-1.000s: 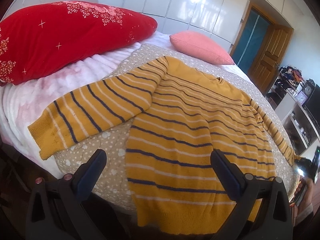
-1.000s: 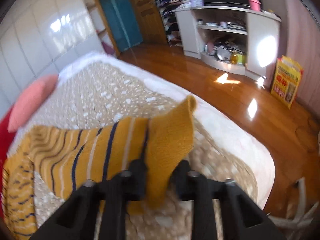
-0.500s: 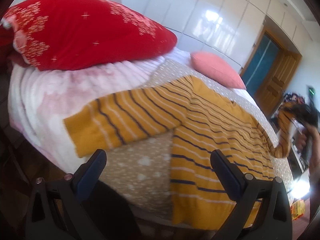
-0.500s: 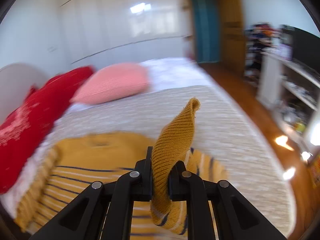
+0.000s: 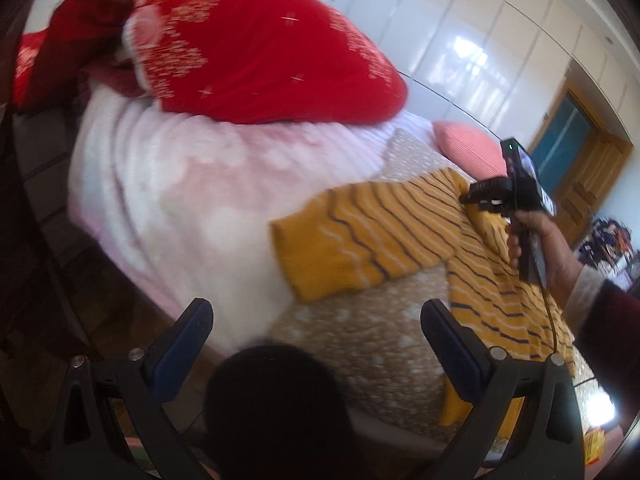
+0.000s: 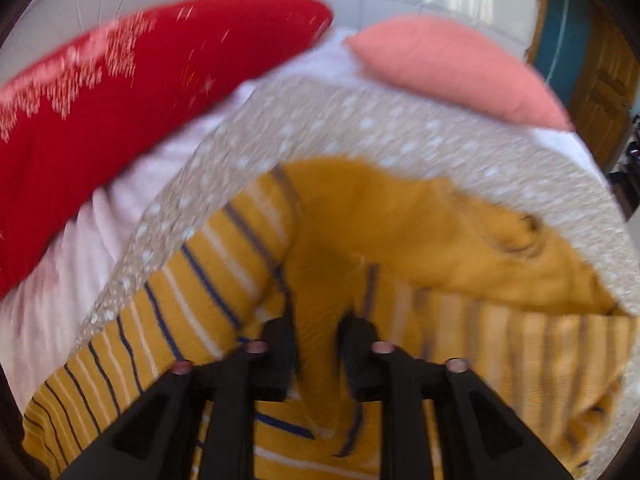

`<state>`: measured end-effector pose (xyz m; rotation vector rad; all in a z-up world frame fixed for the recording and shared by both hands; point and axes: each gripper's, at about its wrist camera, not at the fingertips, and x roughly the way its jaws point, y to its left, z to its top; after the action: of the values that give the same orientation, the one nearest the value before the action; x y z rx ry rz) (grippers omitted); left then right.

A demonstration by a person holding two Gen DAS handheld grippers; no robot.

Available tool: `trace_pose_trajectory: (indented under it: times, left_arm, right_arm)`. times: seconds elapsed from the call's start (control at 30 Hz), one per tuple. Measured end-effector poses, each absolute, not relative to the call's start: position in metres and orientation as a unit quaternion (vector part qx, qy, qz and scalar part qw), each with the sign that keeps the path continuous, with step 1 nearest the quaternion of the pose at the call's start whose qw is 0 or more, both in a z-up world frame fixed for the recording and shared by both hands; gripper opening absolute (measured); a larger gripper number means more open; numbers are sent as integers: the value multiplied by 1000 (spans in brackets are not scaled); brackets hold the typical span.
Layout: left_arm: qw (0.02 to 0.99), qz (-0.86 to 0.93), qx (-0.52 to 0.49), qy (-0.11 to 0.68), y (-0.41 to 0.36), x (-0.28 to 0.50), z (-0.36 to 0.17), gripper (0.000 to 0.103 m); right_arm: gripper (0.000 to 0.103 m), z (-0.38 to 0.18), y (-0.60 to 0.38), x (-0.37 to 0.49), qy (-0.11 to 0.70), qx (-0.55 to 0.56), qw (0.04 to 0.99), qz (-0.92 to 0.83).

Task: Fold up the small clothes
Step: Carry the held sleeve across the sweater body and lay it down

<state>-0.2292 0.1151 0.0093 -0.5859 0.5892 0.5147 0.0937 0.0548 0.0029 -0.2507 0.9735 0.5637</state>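
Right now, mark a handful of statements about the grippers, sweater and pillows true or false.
1. The right gripper is shut on the sweater. True.
2. The left gripper holds the other sleeve. False: it is open and holds nothing; that sleeve lies flat on the bed.
3. The red pillow lies on the sweater. False: it sits apart, on the pink blanket.
4. A pink pillow lies beyond the sweater. True.

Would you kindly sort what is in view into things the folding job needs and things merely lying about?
Job:
- striped sweater
- its sleeve cuff, gripped in the right tongs
- left tongs, open

Lying about:
- red pillow
- pink pillow
- dotted bedspread
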Motion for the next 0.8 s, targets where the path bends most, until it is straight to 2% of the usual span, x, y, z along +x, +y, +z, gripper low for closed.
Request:
trace_pose_trajectory:
  times: [0.17,0.23,0.3,0.37,0.53,0.57,0.6,0.67,0.8]
  left_arm:
    - [871,278,-300,274,136,-247,5,103]
    - [865,292,-309,267,144,-254,5,103]
    - [860,305,-315,261,150,-261,6,103]
    - [859,312,-316,254,154,-266,8,103]
    - [860,313,-315,251,155,-267,11,103]
    - [861,311,-314,252,153,-265,10,103]
    - [862,309,-312,254,152,-263,9,103]
    - [862,304,-310,261,150,-257,6,103]
    - [858,304,-311,273,150,-251,6,103]
  right_arm:
    - [34,20,63,67,434,-134,837,305]
    - [41,36,56,58,417,-132,843,313]
    - [57,51,47,45,397,-136,850,320]
    - [64,59,39,34,377,-151,859,312]
    - [66,48,37,29,362,-234,856,286]
    - [62,38,42,29,371,-251,845,293]
    - [46,30,46,32,378,-262,837,298]
    - [24,12,57,41,401,-279,822,293]
    - [24,-17,80,73,426,-292,815,262]
